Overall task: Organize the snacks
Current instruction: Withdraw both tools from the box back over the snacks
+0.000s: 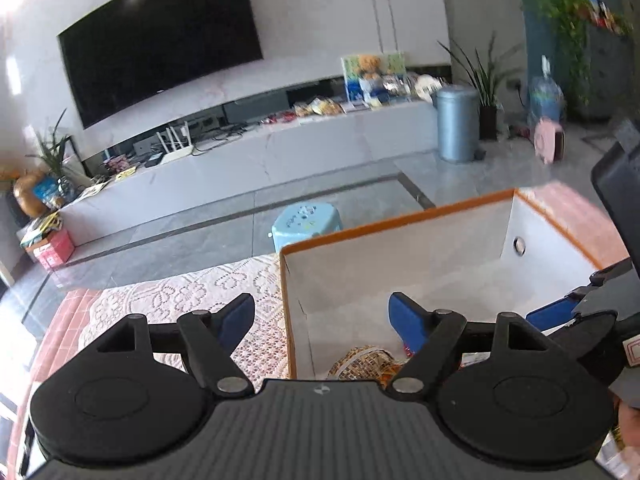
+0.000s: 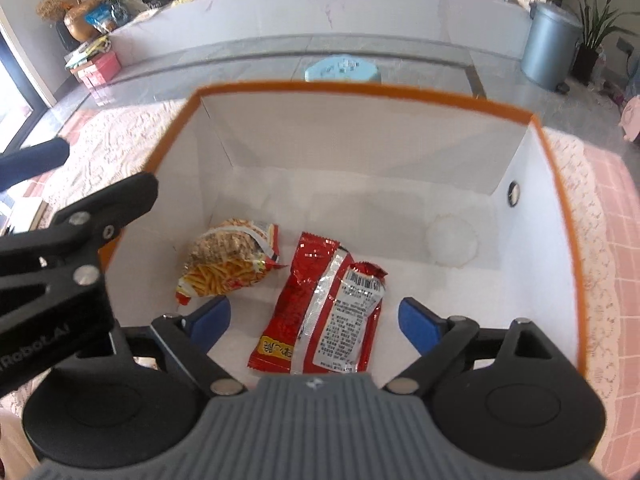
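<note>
Presently, both snack packets lie on the floor of the orange-rimmed box (image 2: pixel 560 184), inside its white walls; neither is gripped. In the right wrist view the right gripper (image 2: pixel 314 320) hangs over the box with its blue pads spread wide and nothing between them but air; the red packet (image 2: pixel 324 312) lies on the box floor directly below that gap, its long axis running roughly 12 to 6 o'clock, tilted a little toward 1 o'clock. The yellow fries packet (image 2: pixel 230 262) lies at 10 o'clock from the right gripper, just beside the red packet and apart from it, its long axis slanting from 1 to 7 o'clock.

In the left wrist view the left gripper (image 1: pixel 322 318) is likewise spread wide and empty; it straddles the near left wall of the box, with one pad outside over the lace cloth (image 1: pixel 180 292) and the other inside. Only an edge of the fries packet shows, at 6 o'clock below its fingers.

Judgement: both packets appear stowed; the right gripper is the nearer to the red packet, the left to the fries packet; any further snack to fetch is not visible in either view.
</note>
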`<state>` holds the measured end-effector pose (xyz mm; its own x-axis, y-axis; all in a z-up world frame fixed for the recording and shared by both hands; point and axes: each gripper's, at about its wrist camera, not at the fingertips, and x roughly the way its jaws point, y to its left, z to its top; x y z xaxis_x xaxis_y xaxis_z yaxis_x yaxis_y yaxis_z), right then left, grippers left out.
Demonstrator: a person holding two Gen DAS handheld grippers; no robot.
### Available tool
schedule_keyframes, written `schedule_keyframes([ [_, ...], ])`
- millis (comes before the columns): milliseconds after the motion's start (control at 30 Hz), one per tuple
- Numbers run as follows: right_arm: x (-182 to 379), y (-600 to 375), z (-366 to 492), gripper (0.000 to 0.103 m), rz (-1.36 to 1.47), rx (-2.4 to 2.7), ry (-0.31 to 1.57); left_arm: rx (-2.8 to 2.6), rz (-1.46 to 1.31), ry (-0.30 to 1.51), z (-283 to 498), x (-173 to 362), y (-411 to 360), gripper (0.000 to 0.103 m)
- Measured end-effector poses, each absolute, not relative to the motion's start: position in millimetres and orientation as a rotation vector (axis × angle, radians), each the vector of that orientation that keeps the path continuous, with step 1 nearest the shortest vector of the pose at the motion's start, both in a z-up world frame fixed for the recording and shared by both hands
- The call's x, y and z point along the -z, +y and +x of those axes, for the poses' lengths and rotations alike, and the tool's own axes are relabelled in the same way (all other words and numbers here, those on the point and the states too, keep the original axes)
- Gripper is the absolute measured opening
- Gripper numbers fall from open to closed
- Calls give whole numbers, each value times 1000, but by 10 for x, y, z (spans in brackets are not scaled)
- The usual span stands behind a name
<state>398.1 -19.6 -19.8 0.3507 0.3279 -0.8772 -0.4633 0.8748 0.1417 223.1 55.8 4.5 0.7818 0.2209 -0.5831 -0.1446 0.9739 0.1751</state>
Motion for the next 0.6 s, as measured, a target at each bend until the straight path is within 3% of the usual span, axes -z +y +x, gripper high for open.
schedule_keyframes([
  [300,-266,-474,3438,96,-127,-492,887,-199,-29,545,1732,-376,624,90],
  [600,-394,-859,2601,97,-92,-471,710,-199,-103,487,1221,-367,611,90],
])
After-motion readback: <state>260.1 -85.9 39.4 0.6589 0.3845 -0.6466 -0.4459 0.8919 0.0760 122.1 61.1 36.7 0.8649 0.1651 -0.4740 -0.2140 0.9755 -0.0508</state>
